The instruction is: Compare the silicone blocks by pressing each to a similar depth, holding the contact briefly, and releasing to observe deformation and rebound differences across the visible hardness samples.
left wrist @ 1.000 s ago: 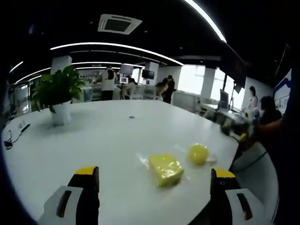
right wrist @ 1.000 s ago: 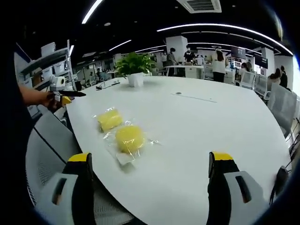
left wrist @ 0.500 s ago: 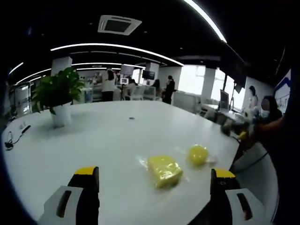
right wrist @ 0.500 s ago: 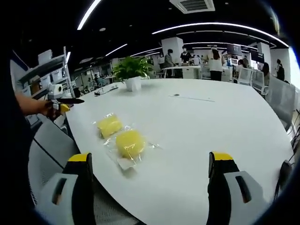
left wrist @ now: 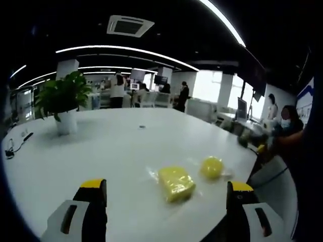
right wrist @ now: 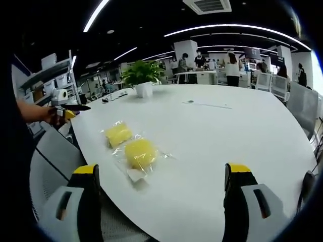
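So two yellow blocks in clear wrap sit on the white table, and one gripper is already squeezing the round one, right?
Not quite. Neither gripper touches a block. In the right gripper view the right gripper is open, short of the round block and the square block on the white table.

Two yellow silicone blocks lie on one white counter (right wrist: 242, 131), each in its own clear wrapper: one squarish block (left wrist: 176, 182) (right wrist: 118, 134) and one rounder block (left wrist: 212, 167) (right wrist: 140, 153), the rounder at about 2 o'clock from the squarish one in the left gripper view. Two sets of tongs are counted: the left tongs (left wrist: 166, 201), seen again at 9 o'clock in the right gripper view (right wrist: 64, 107), and the right tongs (right wrist: 160, 186). Each set shows two yellow-tipped jaws, standing wide apart. One potted plant (left wrist: 62, 101) (right wrist: 143, 75) stands on the counter. One ceiling air vent (left wrist: 130, 25) hangs overhead. Several people stand or sit far behind; their exact number cannot be told.
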Tool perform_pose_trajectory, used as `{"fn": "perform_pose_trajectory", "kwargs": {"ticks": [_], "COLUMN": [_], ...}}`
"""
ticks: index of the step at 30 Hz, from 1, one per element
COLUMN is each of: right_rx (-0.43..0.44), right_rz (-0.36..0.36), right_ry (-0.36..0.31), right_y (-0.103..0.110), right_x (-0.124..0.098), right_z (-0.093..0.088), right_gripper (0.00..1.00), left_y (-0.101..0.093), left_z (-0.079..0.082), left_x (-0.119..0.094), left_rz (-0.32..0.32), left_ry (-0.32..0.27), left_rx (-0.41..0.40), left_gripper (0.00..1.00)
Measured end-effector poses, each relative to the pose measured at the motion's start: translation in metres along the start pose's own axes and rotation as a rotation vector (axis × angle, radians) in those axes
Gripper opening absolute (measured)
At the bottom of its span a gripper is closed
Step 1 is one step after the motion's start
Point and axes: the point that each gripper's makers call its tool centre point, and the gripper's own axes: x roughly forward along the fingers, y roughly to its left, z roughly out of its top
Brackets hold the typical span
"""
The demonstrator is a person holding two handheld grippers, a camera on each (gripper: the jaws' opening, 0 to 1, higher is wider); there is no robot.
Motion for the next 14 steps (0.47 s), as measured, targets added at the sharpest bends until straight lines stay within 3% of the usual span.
{"fn": "perform_pose_trajectory", "kwargs": {"ticks": [14], "right_rx": [0.008], "right_rz": [-0.003], "right_ry": [0.001], "right_y": [-0.001], "right_x": [0.002], "right_z": [0.003], "right_gripper": [0.97], "left_y": [-0.004], "left_z": [0.014], "left_x": [-0.001], "left_rz": [0.0], "left_ry": [-0.02], "left_rx": [0.009], "left_gripper": [1.0]}}
